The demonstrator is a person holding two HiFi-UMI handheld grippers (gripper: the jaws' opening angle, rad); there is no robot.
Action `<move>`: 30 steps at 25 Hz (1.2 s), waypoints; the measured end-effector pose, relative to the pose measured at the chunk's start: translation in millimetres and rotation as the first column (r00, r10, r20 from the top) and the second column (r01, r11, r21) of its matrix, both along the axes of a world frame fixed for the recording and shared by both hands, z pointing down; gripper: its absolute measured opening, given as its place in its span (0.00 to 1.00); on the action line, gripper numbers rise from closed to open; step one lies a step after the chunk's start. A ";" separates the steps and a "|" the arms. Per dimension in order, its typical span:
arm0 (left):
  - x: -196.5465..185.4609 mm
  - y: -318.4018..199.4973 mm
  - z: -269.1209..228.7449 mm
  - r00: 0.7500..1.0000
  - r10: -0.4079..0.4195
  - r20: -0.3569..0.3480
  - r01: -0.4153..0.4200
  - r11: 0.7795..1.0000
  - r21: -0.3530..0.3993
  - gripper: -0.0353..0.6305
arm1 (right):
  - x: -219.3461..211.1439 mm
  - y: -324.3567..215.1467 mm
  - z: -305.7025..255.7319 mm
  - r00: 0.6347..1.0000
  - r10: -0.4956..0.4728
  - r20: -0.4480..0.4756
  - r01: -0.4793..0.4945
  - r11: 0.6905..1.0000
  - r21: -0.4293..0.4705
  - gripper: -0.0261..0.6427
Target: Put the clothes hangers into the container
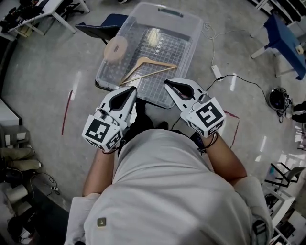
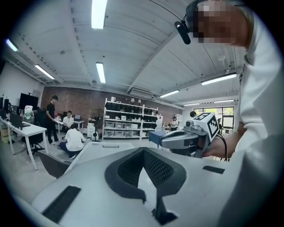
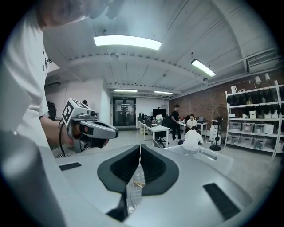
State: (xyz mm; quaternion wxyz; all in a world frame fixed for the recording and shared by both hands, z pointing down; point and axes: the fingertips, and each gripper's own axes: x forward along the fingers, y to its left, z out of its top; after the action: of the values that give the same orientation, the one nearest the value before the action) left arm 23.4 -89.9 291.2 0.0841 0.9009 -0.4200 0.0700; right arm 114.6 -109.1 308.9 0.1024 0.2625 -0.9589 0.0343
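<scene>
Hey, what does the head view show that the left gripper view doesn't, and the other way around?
Only the head view: the wooden hanger lying in the clear container, a beige roll at its left edge, and the left gripper seen from outside. Only the left gripper view: storage shelves, people at desks, ceiling lights. Both: the container's rim and the right gripper, jaws together, holding nothing.

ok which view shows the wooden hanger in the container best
The head view: the wooden hanger lies whole inside the clear container. The right gripper view catches only a sliver through the gap under its fingers; the left gripper view shows none of it.
</scene>
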 end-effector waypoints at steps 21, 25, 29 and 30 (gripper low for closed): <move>-35.5 74.4 4.7 0.999 0.052 0.005 -0.052 0.998 -0.030 0.08 | -2.8 79.7 -1.6 0.996 0.092 0.013 -0.092 0.996 -0.020 0.07; -62.6 107.2 7.9 0.999 0.054 -0.001 -0.054 0.998 -0.036 0.08 | -20.3 111.4 -4.8 0.995 0.104 0.005 -0.104 0.995 -0.005 0.07; -87.8 147.1 2.4 0.998 0.057 -0.002 -0.057 0.998 -0.039 0.08 | -38.6 147.1 -5.6 0.990 0.137 0.012 -0.137 0.990 -0.014 0.07; -95.7 157.7 0.5 0.998 0.056 -0.002 -0.056 0.998 -0.038 0.08 | -44.4 157.1 -6.9 0.990 0.144 0.013 -0.144 0.990 -0.015 0.07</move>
State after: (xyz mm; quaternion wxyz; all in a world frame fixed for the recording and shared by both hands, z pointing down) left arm -72.3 67.8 291.8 0.0995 0.9106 -0.3931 0.0797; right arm 70.2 48.0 302.0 0.0947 0.3299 -0.9379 0.0500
